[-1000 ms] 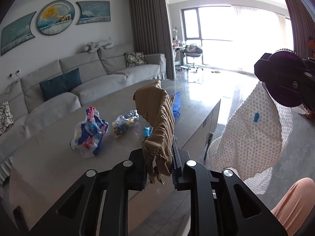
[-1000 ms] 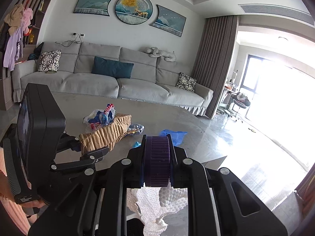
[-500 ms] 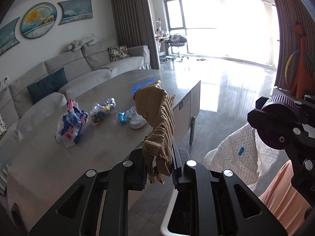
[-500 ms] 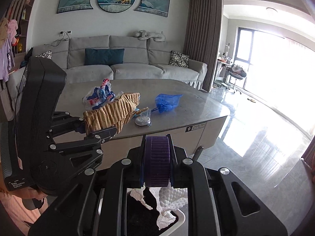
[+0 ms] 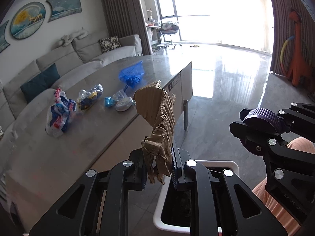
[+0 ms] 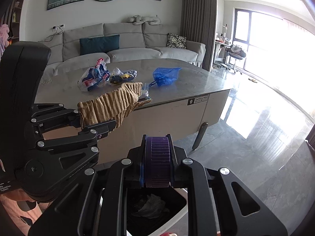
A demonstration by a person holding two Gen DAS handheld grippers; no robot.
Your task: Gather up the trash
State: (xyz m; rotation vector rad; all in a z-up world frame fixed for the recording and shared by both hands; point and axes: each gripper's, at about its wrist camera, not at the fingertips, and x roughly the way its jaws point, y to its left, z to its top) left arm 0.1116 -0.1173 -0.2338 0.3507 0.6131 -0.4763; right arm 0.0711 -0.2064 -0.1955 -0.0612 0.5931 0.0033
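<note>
My left gripper (image 5: 159, 165) is shut on a crumpled brown cardboard piece (image 5: 159, 122), held over the white-rimmed trash bin (image 5: 230, 164); it also shows in the right wrist view (image 6: 112, 104). My right gripper (image 6: 157, 163) is shut on a purple ribbed lid (image 6: 157, 157) above the bin (image 6: 182, 191). A white paper towel (image 6: 151, 206) lies inside the bin. On the table (image 5: 59, 147) lie a red-white-blue wrapper (image 5: 59, 114), a crumpled clear bag (image 5: 88, 96), a blue plastic bag (image 5: 132, 74) and a small round white container (image 5: 123, 106).
A grey sofa (image 6: 128, 45) stands behind the table. Glossy tiled floor (image 6: 256, 137) stretches to the right toward bright windows. An orange dinosaur toy (image 5: 297, 59) stands at the far right. A person's orange-clad leg (image 5: 275, 192) is by the bin.
The white paper towel has left the right gripper and now lies in the bin. Both grippers have come lower over the bin. The left still holds the cardboard.
</note>
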